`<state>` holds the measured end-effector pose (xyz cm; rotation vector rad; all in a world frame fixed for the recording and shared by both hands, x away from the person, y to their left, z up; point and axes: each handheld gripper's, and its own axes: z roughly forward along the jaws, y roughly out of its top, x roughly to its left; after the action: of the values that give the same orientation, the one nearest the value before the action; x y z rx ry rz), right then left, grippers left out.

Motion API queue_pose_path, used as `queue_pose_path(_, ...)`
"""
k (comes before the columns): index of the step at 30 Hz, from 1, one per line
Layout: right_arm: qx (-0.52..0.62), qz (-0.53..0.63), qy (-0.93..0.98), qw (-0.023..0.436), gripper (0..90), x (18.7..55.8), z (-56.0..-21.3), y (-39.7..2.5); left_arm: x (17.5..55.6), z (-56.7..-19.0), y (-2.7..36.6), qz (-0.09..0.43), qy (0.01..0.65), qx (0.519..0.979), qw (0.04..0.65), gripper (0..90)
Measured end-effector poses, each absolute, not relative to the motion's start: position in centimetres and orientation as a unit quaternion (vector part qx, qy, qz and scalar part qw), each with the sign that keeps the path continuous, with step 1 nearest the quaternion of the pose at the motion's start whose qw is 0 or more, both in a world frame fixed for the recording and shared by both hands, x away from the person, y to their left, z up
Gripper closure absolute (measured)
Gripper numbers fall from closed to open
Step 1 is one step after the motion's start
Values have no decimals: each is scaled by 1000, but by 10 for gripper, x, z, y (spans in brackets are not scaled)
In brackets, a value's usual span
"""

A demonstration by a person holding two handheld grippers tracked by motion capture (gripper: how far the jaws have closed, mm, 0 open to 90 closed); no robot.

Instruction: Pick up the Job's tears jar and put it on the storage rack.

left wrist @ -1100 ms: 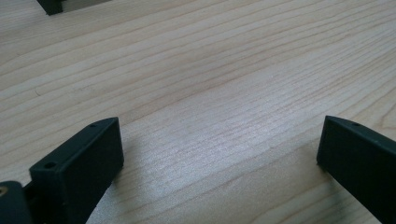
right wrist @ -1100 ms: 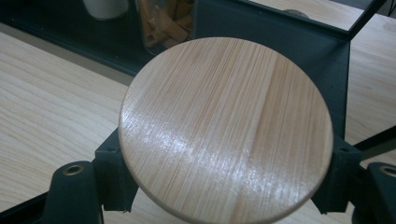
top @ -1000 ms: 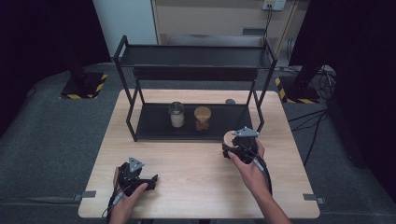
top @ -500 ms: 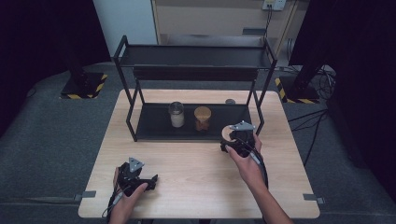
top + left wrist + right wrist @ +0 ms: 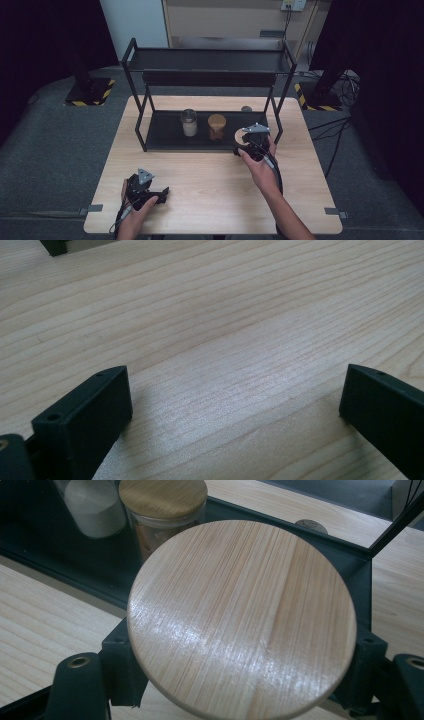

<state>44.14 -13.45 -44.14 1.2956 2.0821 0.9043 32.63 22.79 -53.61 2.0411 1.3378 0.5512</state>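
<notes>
A pale wooden table (image 5: 210, 195) stands on a grey carpeted floor (image 5: 60, 150), dark curtains to both sides and a light wall behind. A black 2-tier rack (image 5: 207, 80) sits on the far half of the table. On its lower shelf stand 2 jars side by side: 1 with white contents (image 5: 189, 123) and 1 with a wooden lid (image 5: 217, 126).

The right gripper (image 5: 248, 145) is at the rack's front right corner, just right of those jars. Its jaws clamp a round wooden lid (image 5: 242, 617) by its edges; whether a jar hangs under it I cannot tell. In the right gripper view the lid lies over the shelf's front edge, near the lidded jar.

The left gripper (image 5: 150, 192) rests low on the table's near left, well apart from the rack, jaws spread wide with bare wood between them.
</notes>
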Motion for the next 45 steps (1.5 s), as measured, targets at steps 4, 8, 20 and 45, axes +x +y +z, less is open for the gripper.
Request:
queue_pose_path(4,483,334,766,262,255,448,-441,-134,326,-536,228,209,508,774,314,0)
queue_pose_path(8,486,332,764,263,255,455,-441,-134,326,-536,228,209,508,774,314,0)
queue_pose_path(20,499,329,758,262,255,469,-448,-135,326,-536,228,209,507,774,314,0)
queue_pose_path(45,516,320,749,266,255,493,-457,-133,326,-536,228,209,508,774,315,0)
